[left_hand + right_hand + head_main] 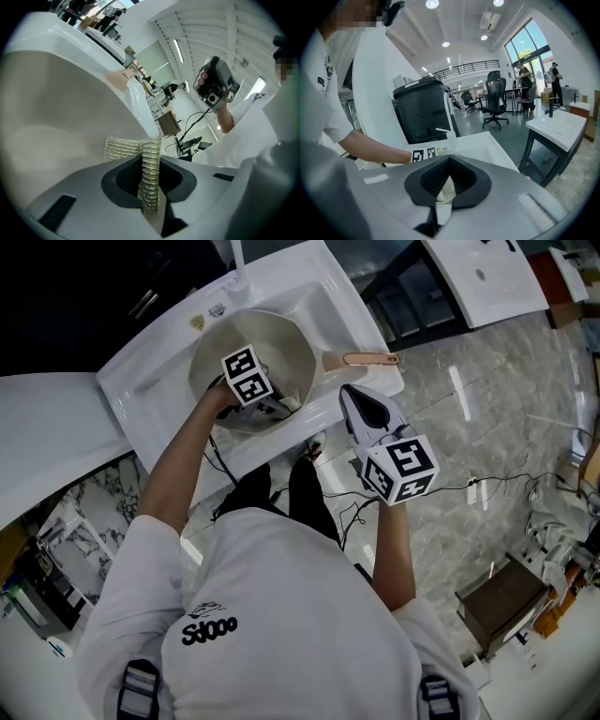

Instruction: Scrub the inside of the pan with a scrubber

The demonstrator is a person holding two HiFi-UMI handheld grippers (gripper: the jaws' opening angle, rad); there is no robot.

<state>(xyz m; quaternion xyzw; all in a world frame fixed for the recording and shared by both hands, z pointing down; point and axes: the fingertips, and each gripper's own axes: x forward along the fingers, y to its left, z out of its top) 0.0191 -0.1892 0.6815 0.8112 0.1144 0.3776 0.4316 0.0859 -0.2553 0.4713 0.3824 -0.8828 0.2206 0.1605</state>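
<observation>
A cream pan (281, 338) with a rose-gold handle (370, 359) sits in the white sink (323, 282). My left gripper (270, 409) reaches down into the pan, shut on a silver mesh scrubber (123, 149). The scrubber presses against the pan's inner wall (61, 103); the left gripper (151, 161) pinches its folded middle. My right gripper (349, 395) hangs in the air just right of the sink's front corner. It is shut with nothing held and apart from the handle. In the right gripper view its jaws (448, 164) meet over the sink (487, 145).
A white counter (47, 437) joins the sink on the left. Another white basin unit (487, 277) stands at the back right. Cables (487, 486) and boxes (502, 601) lie on the marble floor. A black bin (424, 112) stands behind the sink.
</observation>
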